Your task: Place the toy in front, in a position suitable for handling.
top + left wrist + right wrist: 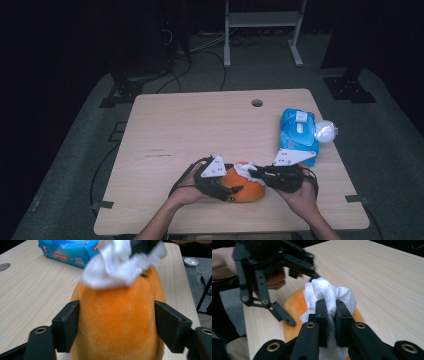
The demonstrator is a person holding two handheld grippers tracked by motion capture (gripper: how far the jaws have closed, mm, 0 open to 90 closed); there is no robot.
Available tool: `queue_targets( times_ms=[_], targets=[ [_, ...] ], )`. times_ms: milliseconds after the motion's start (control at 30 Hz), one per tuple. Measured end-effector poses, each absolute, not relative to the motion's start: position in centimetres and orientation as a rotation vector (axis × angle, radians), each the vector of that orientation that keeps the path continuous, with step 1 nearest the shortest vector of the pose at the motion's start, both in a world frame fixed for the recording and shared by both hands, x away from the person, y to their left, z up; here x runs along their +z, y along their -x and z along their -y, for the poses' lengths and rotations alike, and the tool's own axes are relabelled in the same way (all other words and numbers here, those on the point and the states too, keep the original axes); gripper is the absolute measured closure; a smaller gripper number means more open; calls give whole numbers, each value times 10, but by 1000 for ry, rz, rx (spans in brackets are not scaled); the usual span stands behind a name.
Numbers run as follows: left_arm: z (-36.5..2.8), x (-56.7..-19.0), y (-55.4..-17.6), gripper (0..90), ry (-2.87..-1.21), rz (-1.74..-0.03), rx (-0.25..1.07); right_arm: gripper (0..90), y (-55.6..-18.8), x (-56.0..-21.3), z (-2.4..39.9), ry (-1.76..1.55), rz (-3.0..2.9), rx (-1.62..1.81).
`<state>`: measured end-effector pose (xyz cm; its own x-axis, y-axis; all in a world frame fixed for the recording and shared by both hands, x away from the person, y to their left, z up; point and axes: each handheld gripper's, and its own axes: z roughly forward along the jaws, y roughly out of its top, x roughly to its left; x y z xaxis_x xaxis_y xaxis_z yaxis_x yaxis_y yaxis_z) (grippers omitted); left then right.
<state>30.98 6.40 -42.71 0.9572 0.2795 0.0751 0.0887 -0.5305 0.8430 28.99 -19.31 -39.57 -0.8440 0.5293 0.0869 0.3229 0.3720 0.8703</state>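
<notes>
My left gripper (231, 191) clamps the orange plush toy (117, 322) from both sides, jaws pressed into its flanks. Just past it, my right gripper (329, 315) pinches the white wipe (329, 293), apparently resting on the toy's top. Wipes pack (298, 132) beyond my right gripper.

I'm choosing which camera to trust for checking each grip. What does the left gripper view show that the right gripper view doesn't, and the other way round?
The left gripper view alone shows the left gripper with a jaw pressed against each side of the orange plush toy, plus the blue wipes pack behind it.

The right gripper view alone shows the right gripper pinching the white wipe between its jaws, and a hand behind the left gripper's linkage.

Both show the white wipe lying on top of the orange toy, and the wooden table.
</notes>
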Motion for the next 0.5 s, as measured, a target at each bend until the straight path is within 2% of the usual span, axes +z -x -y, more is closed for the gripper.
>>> queue_targets(
  times_ms=[200, 367, 500],
  targets=[
    [-69, -429, -312, 278, -2133, -259, 214, 818, -298, -402, 214, -867, -2405, 1485],
    [-72, -430, -311, 259, -2142, -243, 181, 818, -299, -405, 213, -869, -2421, 1481],
    [-69, -427, -314, 93, -2140, -280, 162, 819, -296, -405, 208, -825, -2452, 1492]
  ],
)
